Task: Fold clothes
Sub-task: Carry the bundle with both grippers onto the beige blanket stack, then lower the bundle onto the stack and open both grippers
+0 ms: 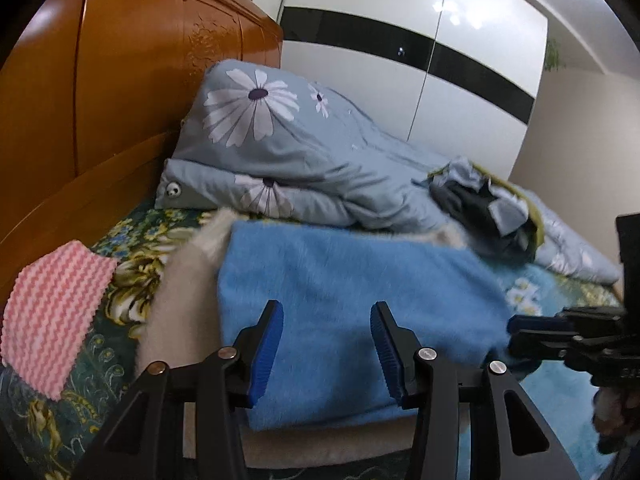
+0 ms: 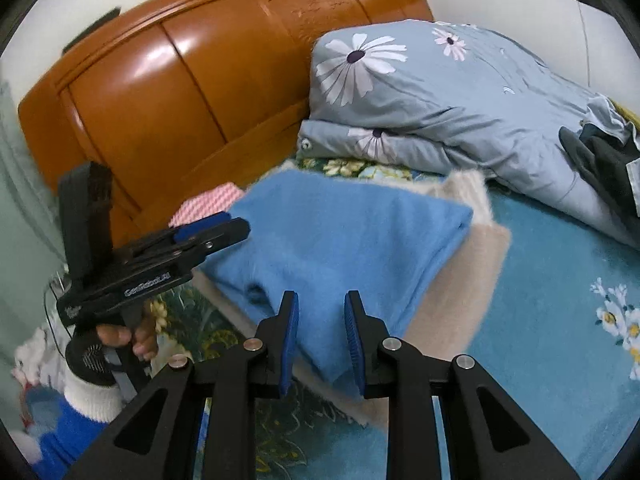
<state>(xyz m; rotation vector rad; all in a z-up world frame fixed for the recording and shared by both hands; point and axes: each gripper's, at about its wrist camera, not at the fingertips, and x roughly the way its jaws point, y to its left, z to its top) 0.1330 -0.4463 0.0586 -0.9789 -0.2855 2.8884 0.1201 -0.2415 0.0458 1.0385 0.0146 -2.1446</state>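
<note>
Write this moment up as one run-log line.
stage: fold laid | blue garment folded, on cream garment | left gripper open, empty | right gripper open, empty | pink cloth apart, beside

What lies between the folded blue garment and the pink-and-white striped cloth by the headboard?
In the left wrist view, a cream fuzzy garment under the blue garment, then floral bedsheet before the striped cloth.

Bedroom — bed [image 1: 132,248], headboard [image 2: 168,92], wardrobe [image 1: 400,20]

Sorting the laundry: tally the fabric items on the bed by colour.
Blue fluffy garment: 1
Cream fluffy garment: 1
Pink-and-white cloth: 1
Grey-blue floral bedding: 1
Dark clothes heap: 1
Total: 5
</note>
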